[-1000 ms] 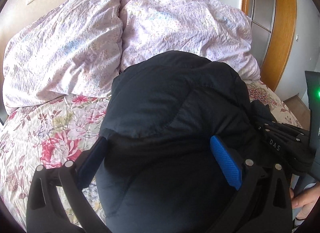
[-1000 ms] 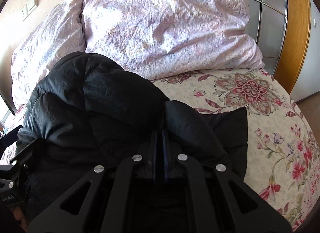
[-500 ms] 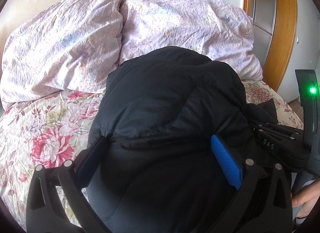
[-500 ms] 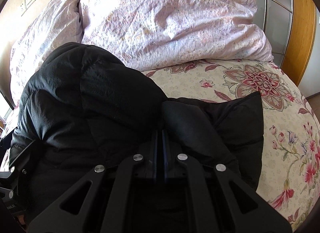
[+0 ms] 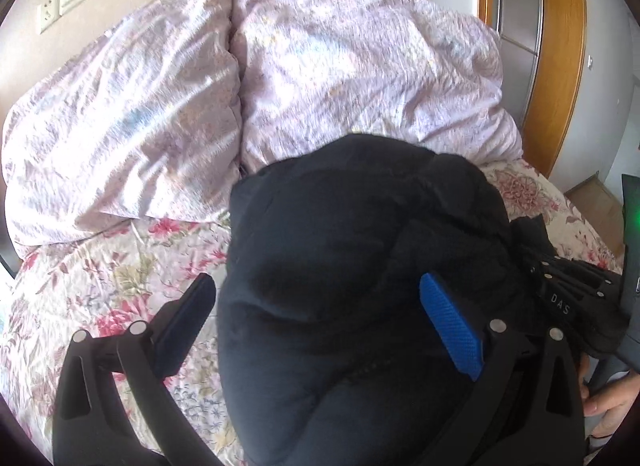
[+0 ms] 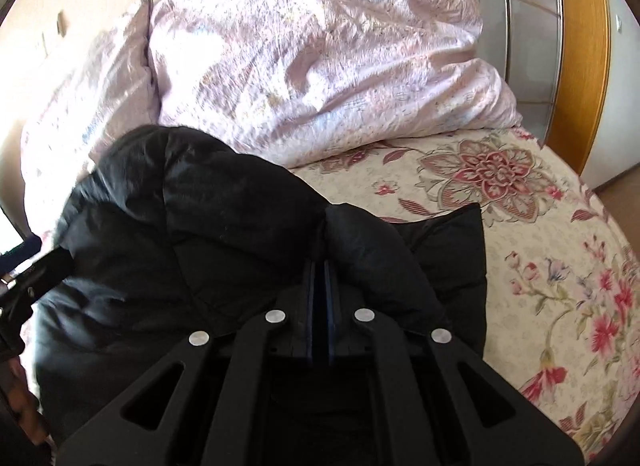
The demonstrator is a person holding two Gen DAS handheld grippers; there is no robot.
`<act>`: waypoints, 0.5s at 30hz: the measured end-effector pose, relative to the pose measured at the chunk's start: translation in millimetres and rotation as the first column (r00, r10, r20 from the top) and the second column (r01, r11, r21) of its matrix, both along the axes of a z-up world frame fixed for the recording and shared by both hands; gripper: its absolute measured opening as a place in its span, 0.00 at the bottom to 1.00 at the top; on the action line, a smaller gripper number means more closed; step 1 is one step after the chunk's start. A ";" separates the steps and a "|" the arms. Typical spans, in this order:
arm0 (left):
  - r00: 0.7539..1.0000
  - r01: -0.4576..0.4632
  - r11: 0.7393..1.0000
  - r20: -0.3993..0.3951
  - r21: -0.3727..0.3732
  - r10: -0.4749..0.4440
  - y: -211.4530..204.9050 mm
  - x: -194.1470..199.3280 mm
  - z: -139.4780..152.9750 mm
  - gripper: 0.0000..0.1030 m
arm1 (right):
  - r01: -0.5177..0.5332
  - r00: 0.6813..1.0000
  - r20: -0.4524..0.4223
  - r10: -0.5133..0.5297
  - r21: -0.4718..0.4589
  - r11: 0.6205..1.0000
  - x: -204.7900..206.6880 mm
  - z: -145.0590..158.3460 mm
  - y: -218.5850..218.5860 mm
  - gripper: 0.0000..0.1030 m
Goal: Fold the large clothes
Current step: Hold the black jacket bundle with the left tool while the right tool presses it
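Clearly the puffy black quilted down jacket (image 5: 352,250) bulges toward twelve o'clock between the left gripper's (image 5: 316,318) wide-spread fingers, ungripped. Right gripper (image 6: 319,278) pinches its edge at three o'clock, so nearer

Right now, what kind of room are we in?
Most likely a bedroom: two pale lilac pillows lean against the wall at the head of a bed with a floral bedspread, where the black puffer jacket lies.

One black puffer jacket (image 5: 360,250) lies on one floral bedspread (image 5: 100,286), with two lilac pillows (image 5: 120,125) and two grippers (image 5: 316,326).
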State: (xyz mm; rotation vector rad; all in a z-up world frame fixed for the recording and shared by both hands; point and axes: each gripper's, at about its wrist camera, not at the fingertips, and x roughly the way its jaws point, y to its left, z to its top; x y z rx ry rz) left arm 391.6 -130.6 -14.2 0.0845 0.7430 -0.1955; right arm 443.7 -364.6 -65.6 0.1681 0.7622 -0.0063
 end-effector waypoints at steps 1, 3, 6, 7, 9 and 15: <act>1.000 0.000 1.000 -0.006 -0.013 0.000 -0.1 1.2 -3.6 0.98 | -0.001 1.000 -0.007 0.001 0.006 1.000 2.6 -3.0 -0.8 0.05; 1.000 -0.003 1.000 -0.006 -0.025 0.003 -0.7 2.3 -9.5 0.98 | -0.005 1.000 -0.019 0.005 0.012 1.000 7.0 -7.9 -2.3 0.05; 1.000 -0.010 1.000 0.020 0.001 0.010 -6.4 1.2 -19.0 0.98 | -0.018 0.999 -0.029 0.018 -0.008 1.000 10.9 -13.0 1.8 0.05; 1.000 -0.013 1.000 0.027 0.008 0.012 -8.3 0.8 -21.2 0.98 | -0.019 0.999 -0.028 0.019 -0.009 1.000 12.0 -15.1 2.5 0.05; 0.999 -0.017 1.000 0.034 0.008 0.016 -9.4 1.2 -25.2 0.98 | -0.021 0.999 -0.026 0.020 -0.011 1.000 12.6 -18.2 3.6 0.05; 0.999 -0.026 1.000 0.044 -0.006 0.027 -8.1 4.3 -36.2 0.98 | -0.026 0.999 -0.026 0.025 -0.033 0.999 17.2 -24.0 7.6 0.05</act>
